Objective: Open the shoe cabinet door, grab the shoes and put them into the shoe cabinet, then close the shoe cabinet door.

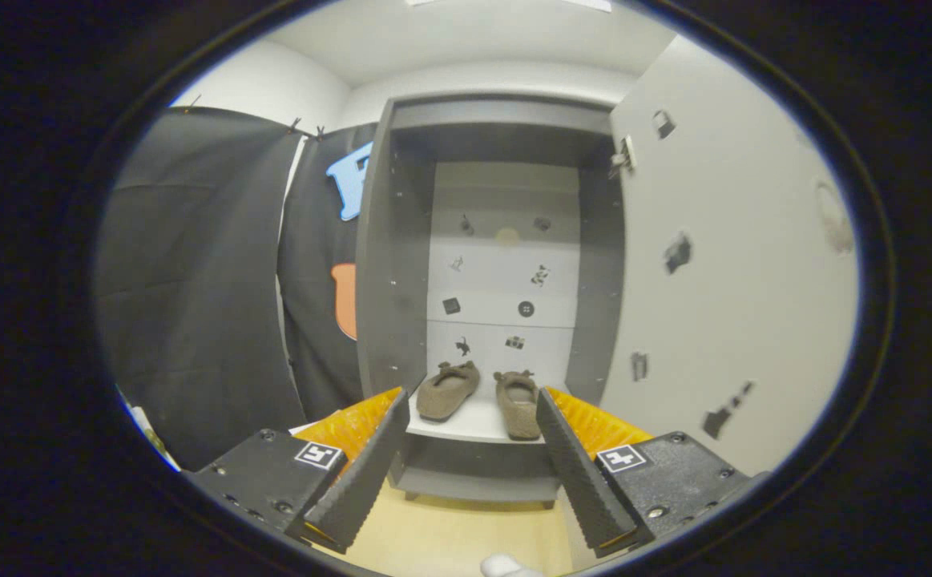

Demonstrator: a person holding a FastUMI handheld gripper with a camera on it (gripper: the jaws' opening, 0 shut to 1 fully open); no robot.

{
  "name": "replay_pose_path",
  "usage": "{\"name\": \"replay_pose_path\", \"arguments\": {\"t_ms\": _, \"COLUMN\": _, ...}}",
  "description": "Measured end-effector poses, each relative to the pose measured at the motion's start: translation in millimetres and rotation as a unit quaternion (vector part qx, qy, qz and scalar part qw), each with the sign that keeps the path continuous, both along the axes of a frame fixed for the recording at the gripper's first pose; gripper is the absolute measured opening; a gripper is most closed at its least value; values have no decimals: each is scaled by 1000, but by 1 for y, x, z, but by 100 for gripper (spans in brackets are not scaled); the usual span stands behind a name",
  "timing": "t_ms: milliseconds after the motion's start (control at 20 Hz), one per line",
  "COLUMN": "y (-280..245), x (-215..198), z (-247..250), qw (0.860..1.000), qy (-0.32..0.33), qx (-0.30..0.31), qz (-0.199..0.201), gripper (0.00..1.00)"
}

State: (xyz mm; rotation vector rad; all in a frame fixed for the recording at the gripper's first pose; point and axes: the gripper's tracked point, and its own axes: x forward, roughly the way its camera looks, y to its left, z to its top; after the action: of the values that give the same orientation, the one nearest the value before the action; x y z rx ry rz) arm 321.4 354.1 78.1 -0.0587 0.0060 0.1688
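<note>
Black cloth hung along the booth's wall beside the shoe cabinet, and pale wooden floor ran up to the cabinet's base. You faced the cabinet head on with its door swung wide open on the right, the door's inner face carrying several small dark stickers. More small stickers dotted the cabinet's light back panel. Both brown shoes sat on the low white shelf inside the cabinet: the left shoe angled with its toe toward the front edge, the right shoe lying just beside it, the two near each other but not touching. Your hand-held gripper was spread wide and gripped nothing; its fingers framed the shelf from in front, and the shoes lay beyond the fingertips, well apart from either one. A small white object showed on the floor below the fingers; you could not tell what it was.
</note>
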Motion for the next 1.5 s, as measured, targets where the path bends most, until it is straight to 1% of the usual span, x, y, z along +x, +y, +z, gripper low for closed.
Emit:
{"name": "replay_pose_path", "arguments": {"t_ms": 100, "y": -17, "x": -43, "z": 2, "qw": 1000, "qy": -2, "qx": 10, "qz": -9, "gripper": 100}}
{"name": "replay_pose_path", "arguments": {"t_ms": 250, "y": -45, "x": -92, "z": 2, "qw": 999, "qy": -2, "qx": 23, "qz": -22, "gripper": 100}}
{"name": "replay_pose_path", "arguments": {"t_ms": 450, "y": -96, "x": -147, "z": -1, "qw": 999, "qy": -2, "qx": 18, "qz": -46, "gripper": 100}}
{"name": "replay_pose_path", "arguments": {"t_ms": 600, "y": -154, "x": -179, "z": 0, "qw": 996, "qy": -7, "qx": 11, "qz": -83, "gripper": 100}}
{"name": "replay_pose_path", "arguments": {"t_ms": 750, "y": -217, "x": -197, "z": -1, "qw": 992, "qy": -4, "qx": 8, "qz": -122, "gripper": 100}}
{"name": "replay_pose_path", "arguments": {"t_ms": 950, "y": -289, "x": -198, "z": -2, "qw": 989, "qy": -1, "qx": 23, "qz": -147, "gripper": 100}}
{"name": "replay_pose_path", "arguments": {"t_ms": 1050, "y": -312, "x": -173, "z": -13, "qw": 989, "qy": 6, "qx": 31, "qz": -145, "gripper": 100}}
{"name": "replay_pose_path", "arguments": {"t_ms": 1250, "y": -340, "x": -134, "z": -21, "qw": 993, "qy": 23, "qx": 40, "qz": -107, "gripper": 100}}
{"name": "replay_pose_path", "arguments": {"t_ms": 1500, "y": -329, "x": -91, "z": -20, "qw": 998, "qy": 33, "qx": 39, "qz": -31, "gripper": 100}}
